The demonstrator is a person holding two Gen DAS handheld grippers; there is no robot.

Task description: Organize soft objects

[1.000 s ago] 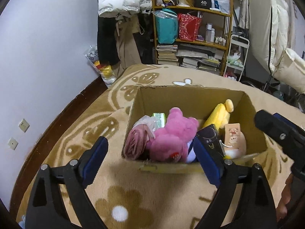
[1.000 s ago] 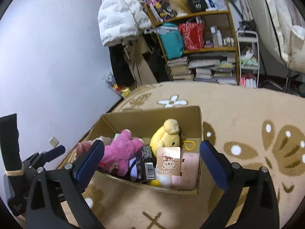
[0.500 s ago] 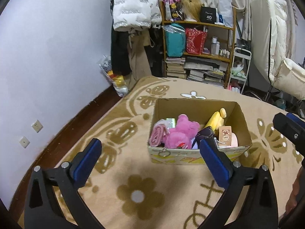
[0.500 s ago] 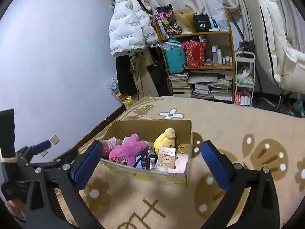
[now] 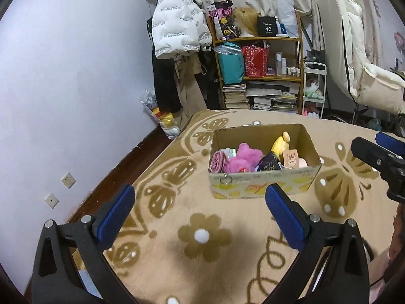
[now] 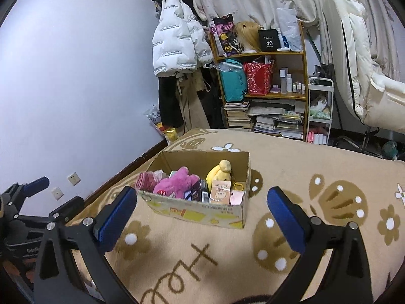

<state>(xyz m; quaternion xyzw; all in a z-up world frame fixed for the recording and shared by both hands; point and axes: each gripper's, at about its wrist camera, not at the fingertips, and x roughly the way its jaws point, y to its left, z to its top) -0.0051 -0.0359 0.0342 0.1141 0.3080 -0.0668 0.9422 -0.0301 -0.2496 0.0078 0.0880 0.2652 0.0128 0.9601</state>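
A cardboard box (image 5: 263, 190) (image 6: 202, 210) sits on the beige patterned blanket. Inside lie a pink plush bear (image 5: 241, 158) (image 6: 176, 183), a yellow plush (image 5: 281, 144) (image 6: 220, 173), a pink striped pouch (image 5: 217, 160) (image 6: 145, 179), a dark packet (image 5: 269, 162) and a bear-print card (image 5: 291, 157) (image 6: 220, 190). My left gripper (image 5: 200, 211) is open and empty, well back from the box's near side. My right gripper (image 6: 202, 209) is open too, with nothing between its blue pads; its arm shows at the left wrist view's right edge (image 5: 379, 159).
The blanket (image 5: 202, 248) covers a raised surface ending at a dark floor strip (image 5: 121, 167) by the purple wall. Behind stand a wooden shelf (image 5: 260, 76) with bags and books, hanging coats (image 5: 177, 33), a small white cart (image 5: 314, 88) and a white padded chair (image 5: 359, 58).
Both grippers have drawn back and upward from the box, which now looks smaller and farther. The left jaws stand wider than a second ago. The box's contents have not moved.
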